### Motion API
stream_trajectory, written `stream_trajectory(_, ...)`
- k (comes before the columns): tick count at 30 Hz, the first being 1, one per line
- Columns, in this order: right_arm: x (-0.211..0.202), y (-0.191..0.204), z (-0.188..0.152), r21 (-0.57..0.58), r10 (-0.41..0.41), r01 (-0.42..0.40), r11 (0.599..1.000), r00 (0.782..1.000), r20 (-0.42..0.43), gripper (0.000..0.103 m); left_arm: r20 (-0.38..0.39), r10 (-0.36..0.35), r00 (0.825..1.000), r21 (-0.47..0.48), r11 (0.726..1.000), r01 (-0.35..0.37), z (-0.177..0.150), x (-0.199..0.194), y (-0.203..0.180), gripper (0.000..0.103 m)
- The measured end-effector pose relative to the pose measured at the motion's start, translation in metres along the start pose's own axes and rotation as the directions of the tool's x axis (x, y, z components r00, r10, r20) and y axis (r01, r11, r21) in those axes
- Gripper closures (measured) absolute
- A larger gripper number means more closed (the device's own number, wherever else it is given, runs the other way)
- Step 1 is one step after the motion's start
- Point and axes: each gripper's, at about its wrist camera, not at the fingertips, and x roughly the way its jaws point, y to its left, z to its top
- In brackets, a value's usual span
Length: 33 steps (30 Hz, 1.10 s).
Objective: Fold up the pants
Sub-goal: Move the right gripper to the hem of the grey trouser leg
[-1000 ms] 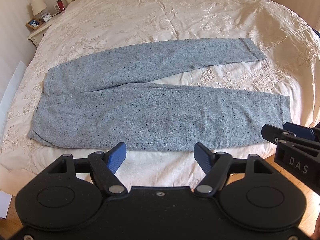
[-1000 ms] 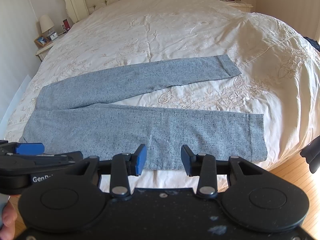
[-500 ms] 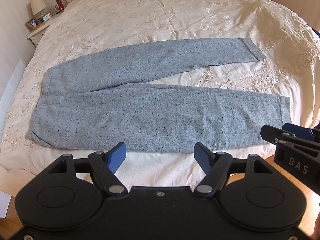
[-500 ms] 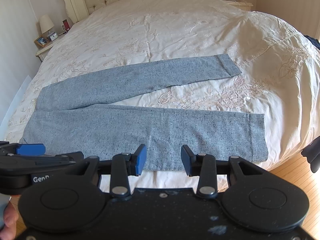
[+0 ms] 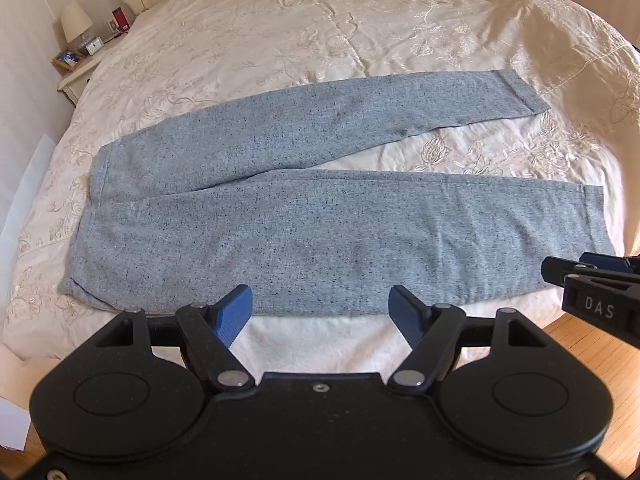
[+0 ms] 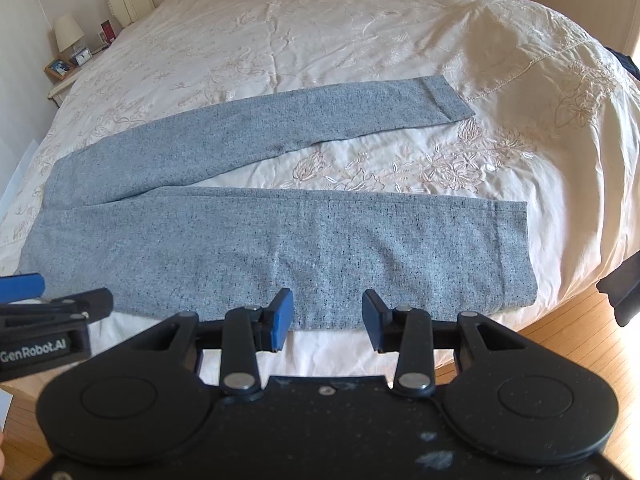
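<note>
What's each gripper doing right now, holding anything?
Left gripper: open, holding nothing, above the near edge of the pants.
Right gripper: open, holding nothing, also above the near edge.

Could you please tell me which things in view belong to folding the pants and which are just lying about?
Belongs to the job: pants, left gripper, right gripper, the bed they lie on.

Just lying about: lamp, clock, picture frame, all on the nightstand.
</note>
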Motion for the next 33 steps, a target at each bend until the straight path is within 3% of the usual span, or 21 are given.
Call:
stream_trajectory(2, 0.019, 0.002, 0.003, 0.012, -0.005, 0.005, 1.0, 0.999, -0.032, 0.063, -0.016, 0.014, 1.0, 0.003, 1.0, -0.014, 0.003, 0.015, 0.008, 0.027)
stream_trajectory(6, 0.058, 0.014, 0.013, 0.011, -0.087, 0.088, 0.996, 0.995, -0.058, 0.062, -0.034, 0.027, 0.999, 0.044, 0.999, -0.025, 0.009, 0.044, 0.02, 0.031)
stream_trajectory(10, 0.099, 0.031, 0.028, -0.001, 0.04, -0.041, 0.999, 0.992, -0.122, 0.063, -0.066, 0.012, 0.998, 0.085, 0.996, -0.007, 0.015, 0.072, 0.026, 0.033)
stream_trajectory(13, 0.126, 0.055, 0.037, -0.035, 0.062, -0.068, 0.997, 0.986, -0.156, 0.067, -0.078, 0.009, 0.997, 0.109, 0.994, 0.0, 0.019, 0.09, 0.032, 0.033)
stream_trajectory(18, 0.151, 0.079, 0.046, -0.022, 0.166, -0.17, 0.985, 0.977, -0.135, 0.069, -0.11, -0.007, 0.994, 0.142, 0.99, 0.023, 0.031, 0.122, 0.041, 0.033)
stream_trajectory(20, 0.166, 0.078, 0.044, -0.029, 0.145, -0.152, 0.988, 0.975, -0.168, 0.07, -0.11, -0.016, 0.994, 0.161, 0.986, 0.033, 0.036, 0.133, 0.041, 0.033)
stream_trajectory(24, 0.181, 0.045, 0.037, -0.024, 0.058, -0.064, 0.998, 0.981, -0.183, 0.073, -0.119, -0.058, 0.991, 0.215, 0.973, 0.083, 0.044, 0.152, 0.029, 0.034)
stream_trajectory(29, 0.176, -0.027, 0.034, 0.025, -0.056, 0.061, 0.998, 0.983, -0.177, 0.073, -0.138, -0.102, 0.985, 0.244, 0.961, 0.134, 0.048, 0.17, 0.0, 0.034)
stream_trajectory(33, 0.173, -0.087, 0.034, 0.092, -0.146, 0.166, 0.982, 0.97, -0.194, 0.072, -0.207, -0.019, 0.978, 0.271, 0.96, 0.076, 0.045, 0.197, -0.029, 0.033)
